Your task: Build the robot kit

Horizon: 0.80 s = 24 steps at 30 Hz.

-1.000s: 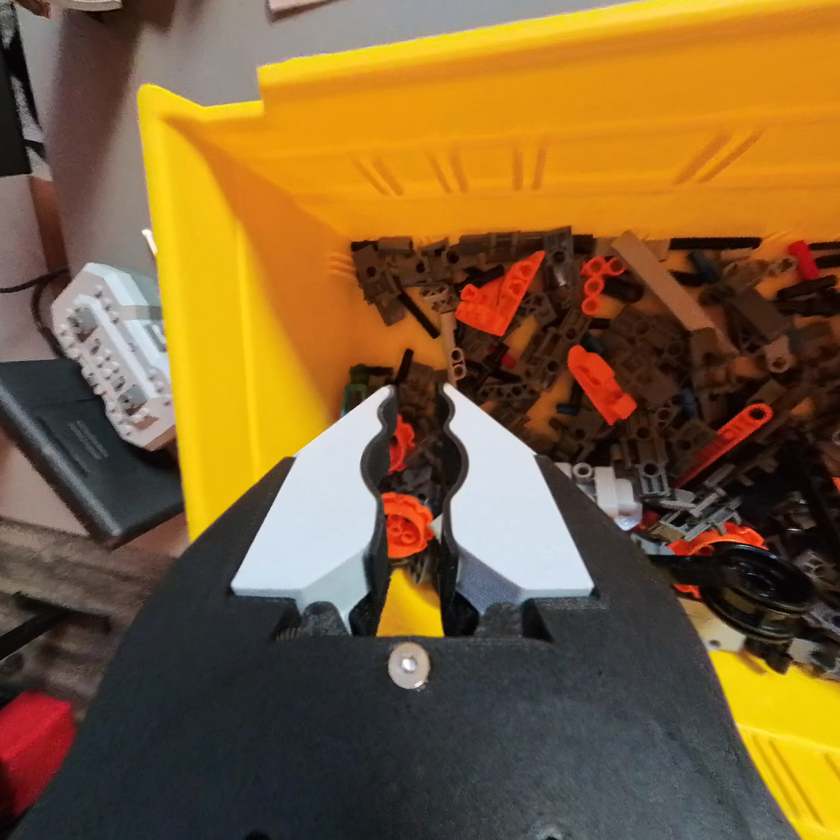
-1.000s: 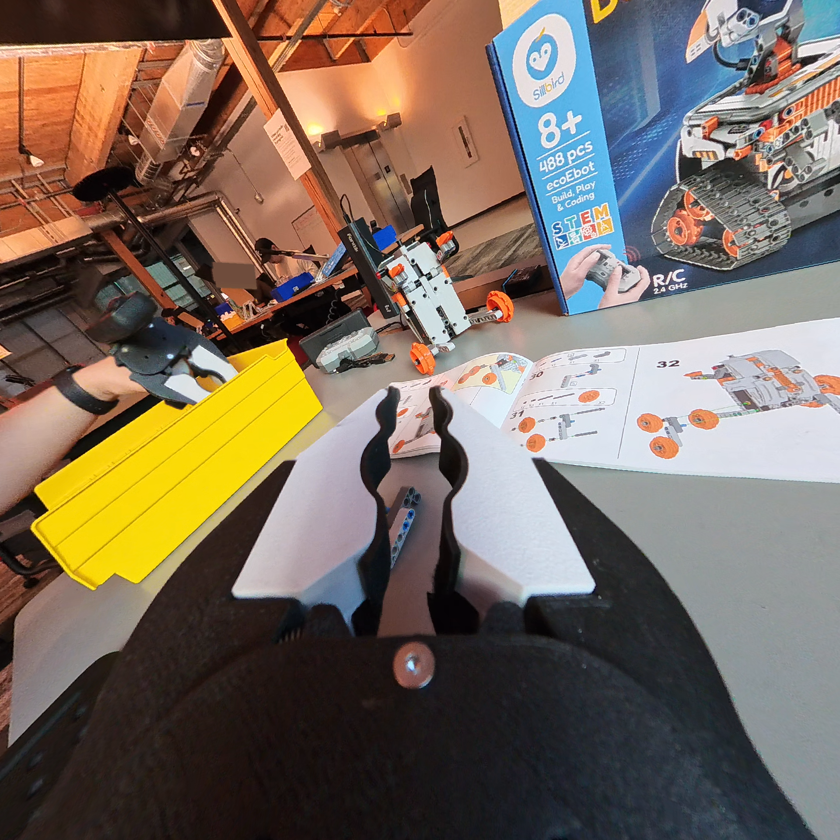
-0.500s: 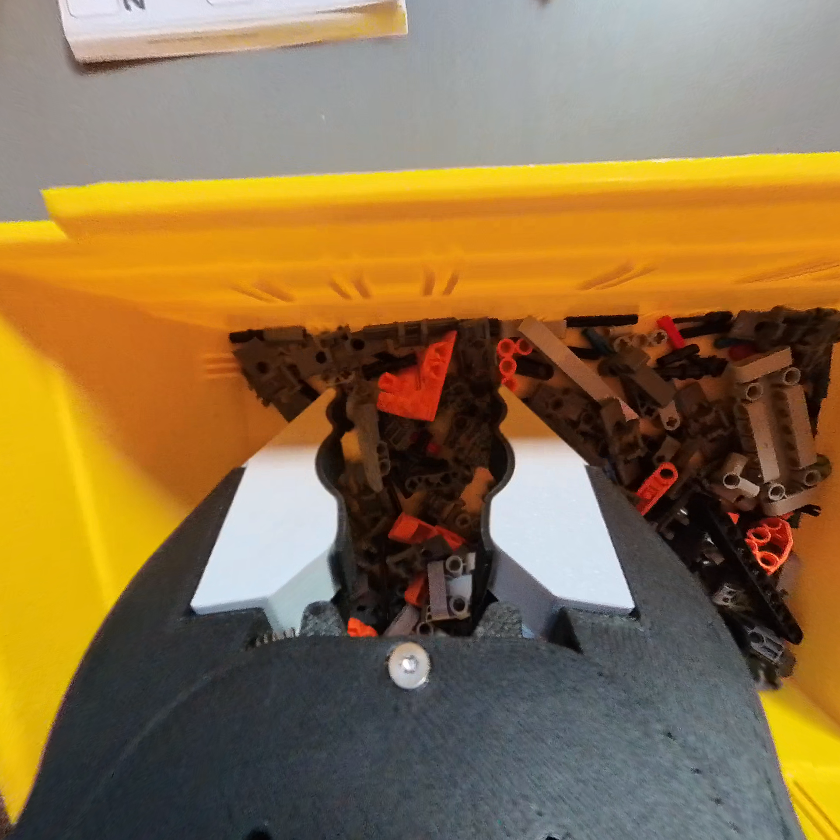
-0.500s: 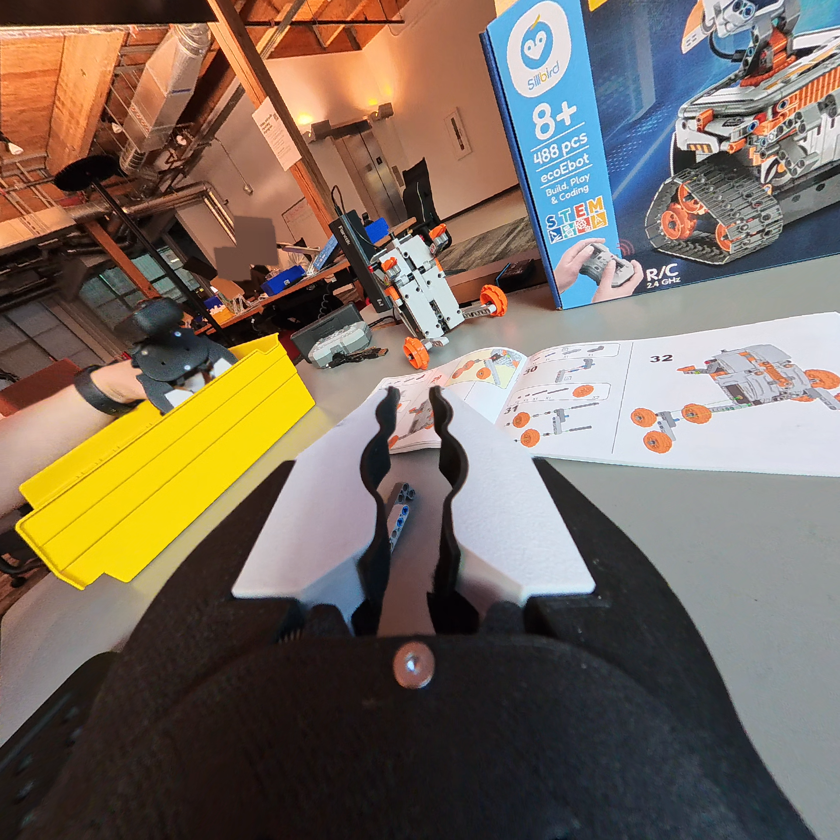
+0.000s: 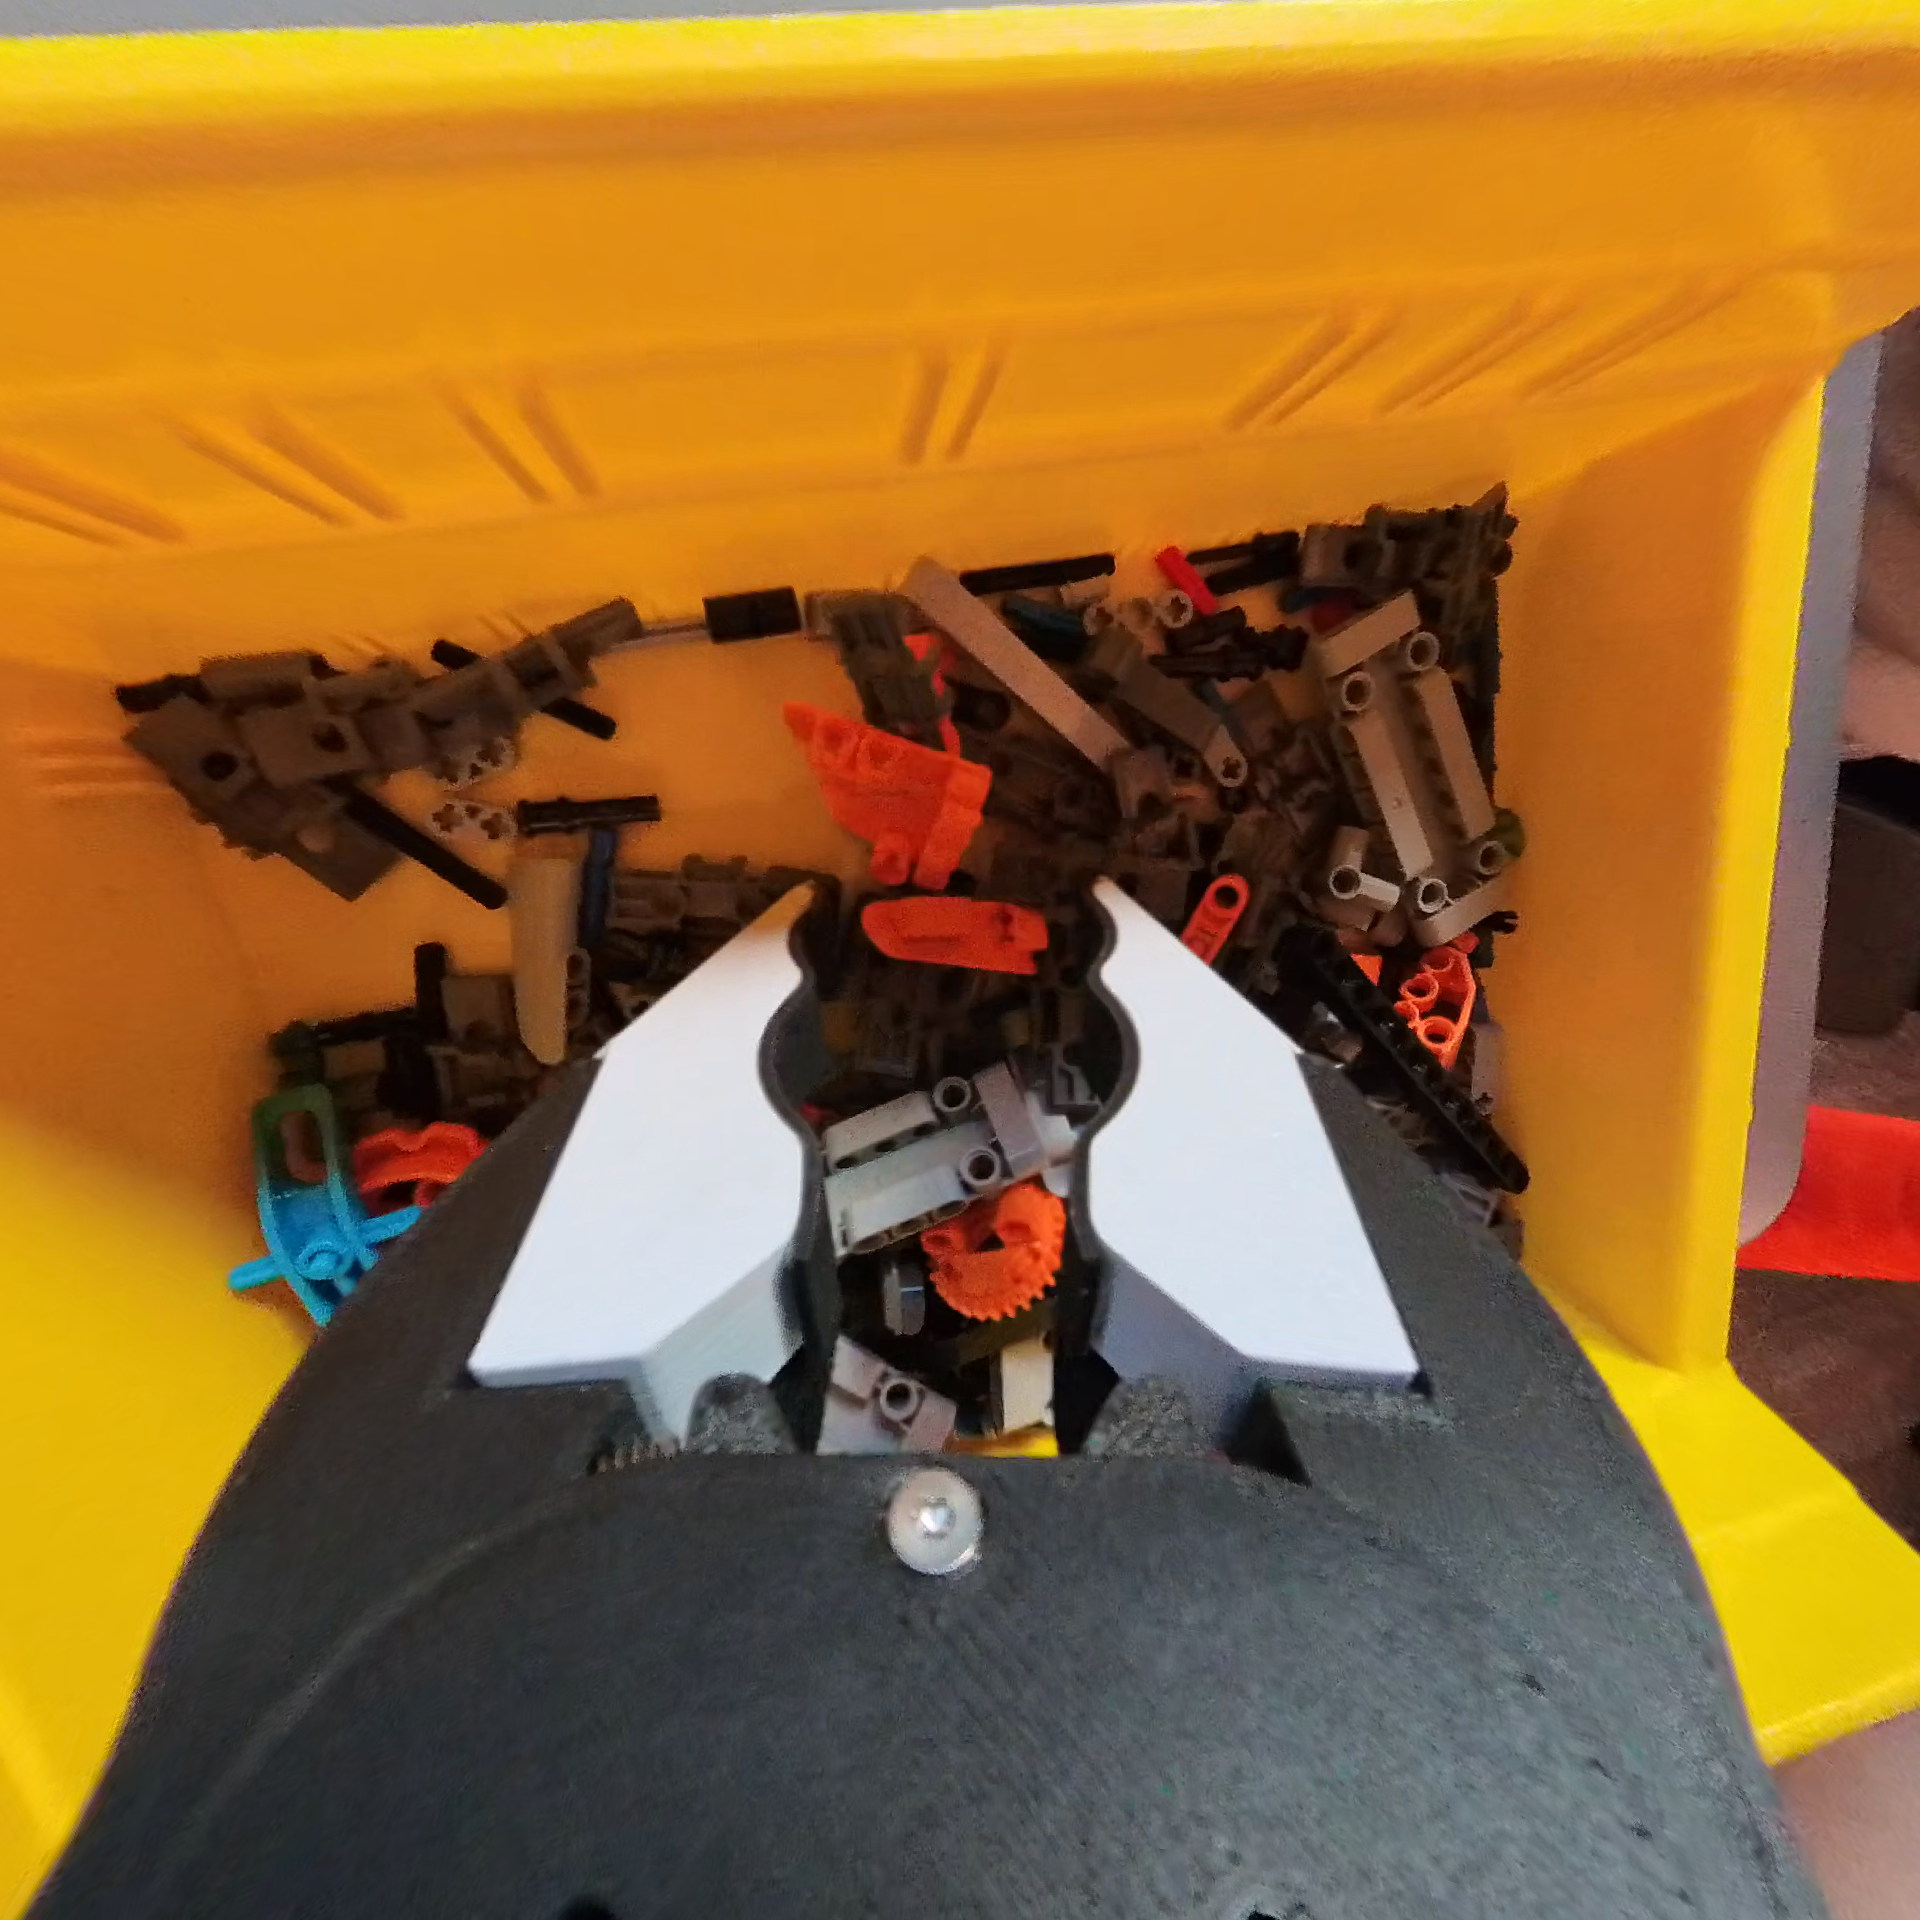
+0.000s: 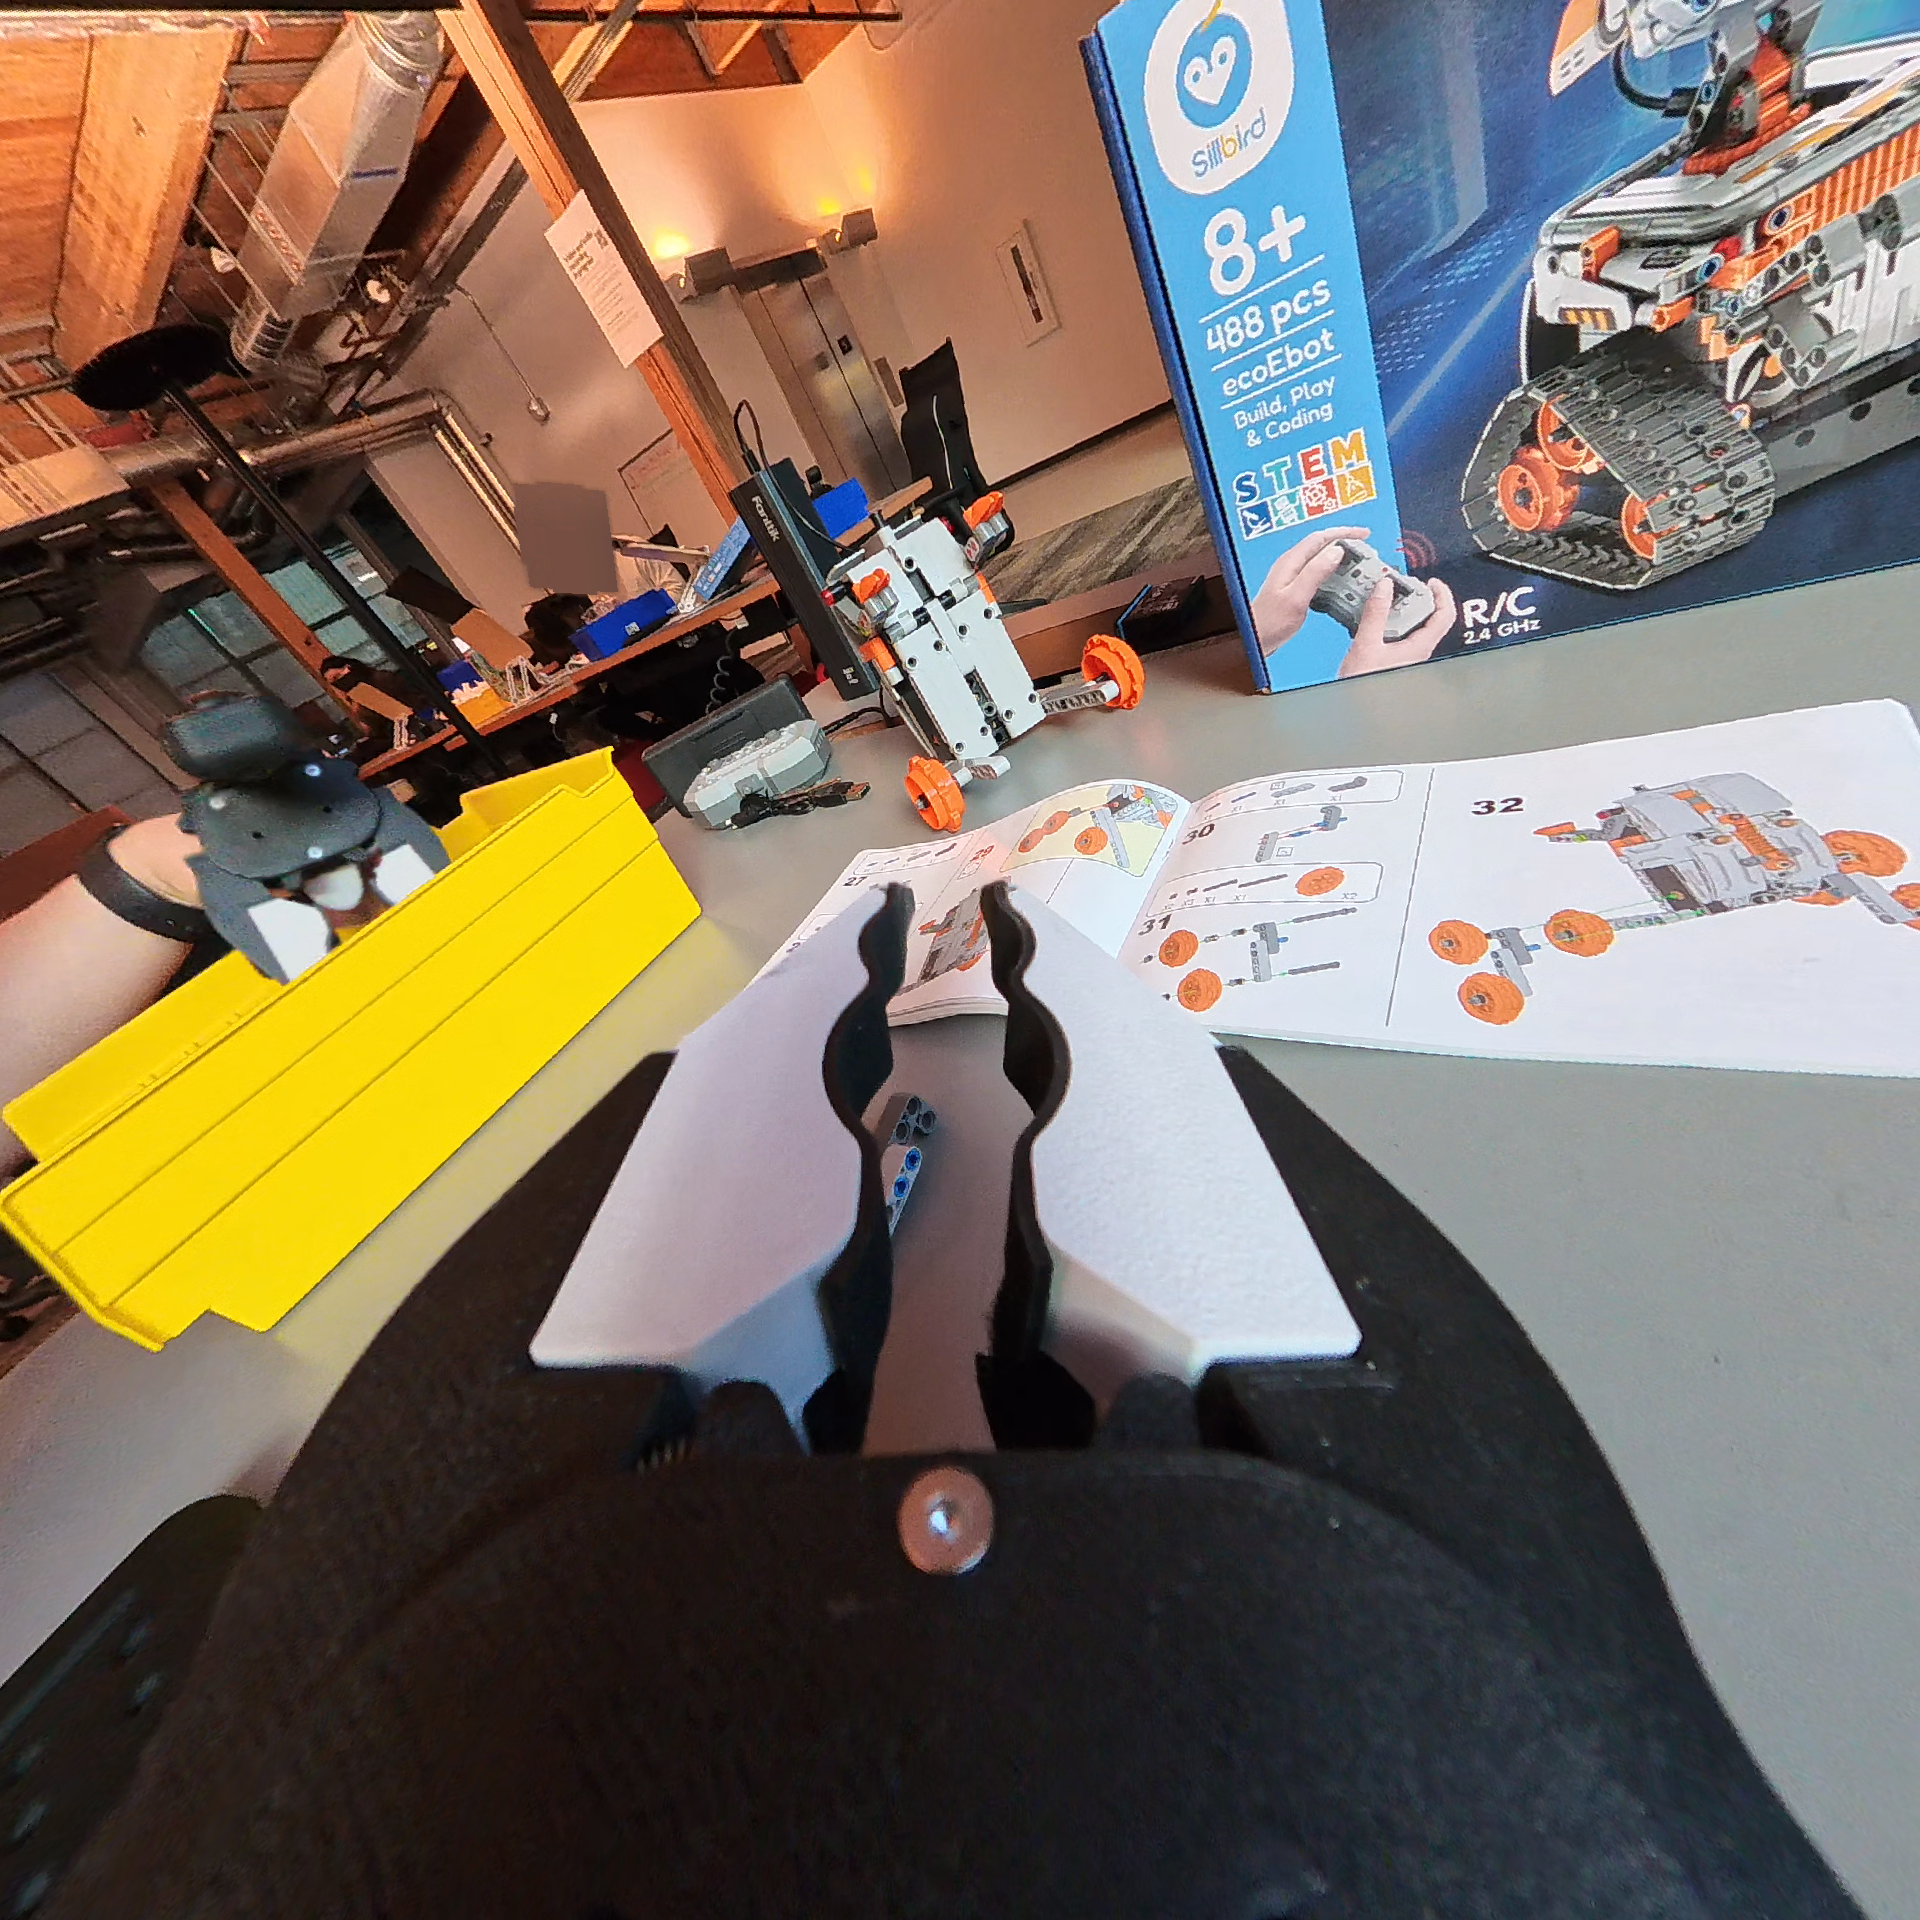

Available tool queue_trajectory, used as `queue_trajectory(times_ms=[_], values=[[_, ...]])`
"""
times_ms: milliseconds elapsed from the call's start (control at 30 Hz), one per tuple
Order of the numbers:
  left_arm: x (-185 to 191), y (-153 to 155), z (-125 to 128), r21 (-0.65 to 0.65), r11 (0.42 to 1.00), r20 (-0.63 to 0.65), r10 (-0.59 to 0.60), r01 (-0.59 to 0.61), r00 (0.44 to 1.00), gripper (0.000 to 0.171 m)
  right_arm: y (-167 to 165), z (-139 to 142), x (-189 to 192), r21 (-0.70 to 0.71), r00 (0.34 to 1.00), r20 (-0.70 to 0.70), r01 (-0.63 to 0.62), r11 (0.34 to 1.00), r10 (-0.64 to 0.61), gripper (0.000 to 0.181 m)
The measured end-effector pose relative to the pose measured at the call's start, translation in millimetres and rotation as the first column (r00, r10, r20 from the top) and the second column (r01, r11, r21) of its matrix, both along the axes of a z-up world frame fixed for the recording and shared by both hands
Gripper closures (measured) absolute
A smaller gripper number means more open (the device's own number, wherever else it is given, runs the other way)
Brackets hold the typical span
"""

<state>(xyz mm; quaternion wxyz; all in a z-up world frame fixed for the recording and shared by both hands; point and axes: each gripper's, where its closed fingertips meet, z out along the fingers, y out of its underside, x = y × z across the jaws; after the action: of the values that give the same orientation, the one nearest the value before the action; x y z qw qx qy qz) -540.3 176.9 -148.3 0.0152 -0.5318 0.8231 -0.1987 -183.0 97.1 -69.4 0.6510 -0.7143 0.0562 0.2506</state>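
My left gripper [image 5: 953, 899] is open and empty, reaching down into a yellow bin [image 5: 935, 312] over a pile of small grey, black and orange building parts. An orange curved panel [image 5: 951, 935] lies just past its tips. A light grey block [image 5: 935, 1153] and an orange gear [image 5: 997, 1247] show between the fingers, lower down. My right gripper [image 6: 943, 896] hovers low over the grey table [image 6: 1662, 1351], jaws a narrow slit apart and holding nothing. A small grey beam with blue pins [image 6: 906, 1132] lies on the table beneath it. The right wrist view shows the left gripper [image 6: 312, 914] in the bin [image 6: 364, 1039].
An open instruction booklet [image 6: 1558, 914] lies ahead of the right gripper. Behind it stand a blue kit box [image 6: 1558, 312], a partly built white and orange model [image 6: 945, 644] and a grey controller unit [image 6: 748, 764]. A blue part [image 5: 312, 1236] lies at the bin's left.
The left gripper opened from a narrow gap, swung right along the bin and dropped closer to the parts. The right gripper only drifted slightly.
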Motion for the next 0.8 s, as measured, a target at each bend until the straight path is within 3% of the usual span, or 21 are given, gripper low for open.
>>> queue_trajectory(times_ms=[100,167,233,300,400,500,567,667,800], values=[[7,15,6,0.005,0.999,0.033,0.052,-0.052,0.998,0.114,1,-1,-1,-0.007,1.000,0.008,0.000,1.000,0.000,0.167],[17,32,10,0.054,0.995,0.089,0.083,-0.088,0.993,0.115,1,-2,0,-0.009,1.000,0.017,0.005,1.000,-0.005,0.167],[32,36,18,0.019,0.991,0.150,0.125,-0.129,0.981,0.113,1,-2,-1,-0.012,1.000,0.021,0.006,1.000,-0.006,0.167],[46,43,21,0.038,0.985,0.186,0.160,-0.169,0.970,0.098,1,-2,0,-0.012,1.000,0.021,0.010,1.000,-0.009,0.167],[56,52,16,0.071,0.968,0.163,0.226,-0.240,0.961,0.092,2,-3,1,-0.016,1.000,0.021,0.014,1.000,-0.014,0.167],[62,59,11,0.135,0.955,0.164,0.240,-0.263,0.957,0.111,3,-4,1,-0.022,1.000,0.021,0.012,1.000,-0.011,0.167],[64,52,8,0.147,0.967,0.180,0.180,-0.208,0.967,0.123,3,-5,1,-0.025,1.000,0.023,0.009,1.000,-0.009,0.167],[64,56,-5,0.176,0.961,0.158,0.188,-0.215,0.969,0.123,3,-5,0,-0.027,1.000,0.027,0.006,1.000,-0.005,0.167],[51,57,-4,0.166,0.962,0.100,0.204,-0.219,0.974,0.157,3,-5,-1,-0.027,1.000,0.027,0.005,1.000,-0.004,0.167]])
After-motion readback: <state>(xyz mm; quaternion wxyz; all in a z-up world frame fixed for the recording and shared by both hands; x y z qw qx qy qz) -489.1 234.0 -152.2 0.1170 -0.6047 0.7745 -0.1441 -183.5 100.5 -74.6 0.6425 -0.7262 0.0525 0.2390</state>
